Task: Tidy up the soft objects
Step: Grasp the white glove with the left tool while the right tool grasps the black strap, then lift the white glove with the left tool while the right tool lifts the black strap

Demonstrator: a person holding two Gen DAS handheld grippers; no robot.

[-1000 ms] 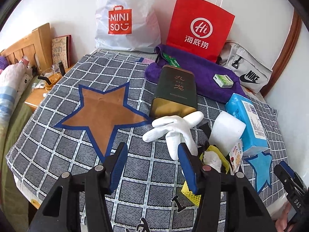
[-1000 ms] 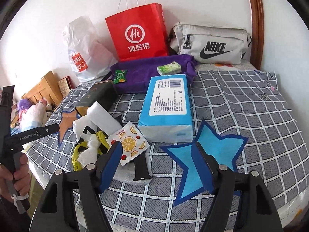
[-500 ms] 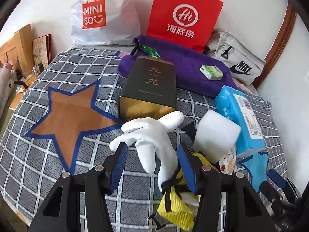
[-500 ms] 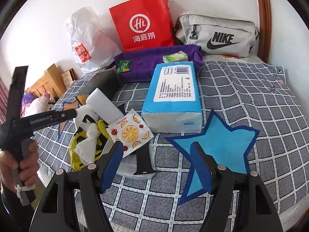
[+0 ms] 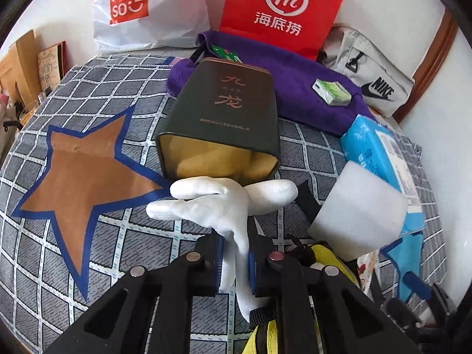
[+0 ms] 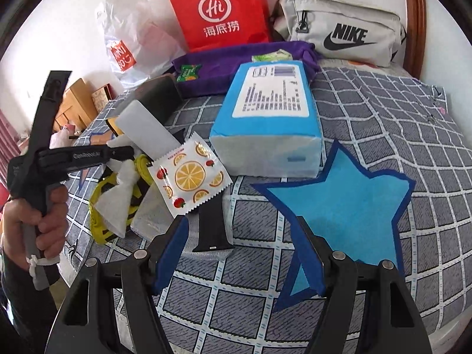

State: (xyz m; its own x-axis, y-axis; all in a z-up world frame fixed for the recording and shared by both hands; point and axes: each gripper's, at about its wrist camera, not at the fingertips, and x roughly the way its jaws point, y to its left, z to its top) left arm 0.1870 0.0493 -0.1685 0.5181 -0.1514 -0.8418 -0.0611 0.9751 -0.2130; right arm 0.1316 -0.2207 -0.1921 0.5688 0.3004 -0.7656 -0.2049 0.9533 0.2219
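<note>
2 hand-held grippers work over a checked grey cloth [image 5: 124,242] spread on the bench. The left hand-held gripper [image 5: 234,261] has just closed its jaws, and its blue pads now pinch the cuff end of a white glove [image 5: 218,203]; the glove's fingers splay forward on the cloth.

Taking the dark green tin [image 5: 227,115] as the landmark: the tin lies on its side with its open gold mouth turned toward the camera, and the glove lies directly in front of that mouth, its fingertips just at the rim. A brown star patch [image 5: 85,174] lies on the cloth left of the tin. A white foam block [image 5: 357,212] sits to the right of the tin and nearer the camera, against a blue tissue pack [image 5: 380,150]. Behind the tin a purple towel [image 5: 298,82] carries a small green packet [image 5: 332,91], and behind that stand a red paper bag [image 5: 280,11], a white plastic bag [image 5: 147,8] and a grey waist bag [image 5: 374,85].

The right hand-held gripper [image 6: 239,253] stands about half open with nothing between its pads, above the cloth beside a blue star patch [image 6: 345,206], well to the right of the tin. In the right wrist view a fruit-print sachet [image 6: 188,177] lies ahead of it.
</note>
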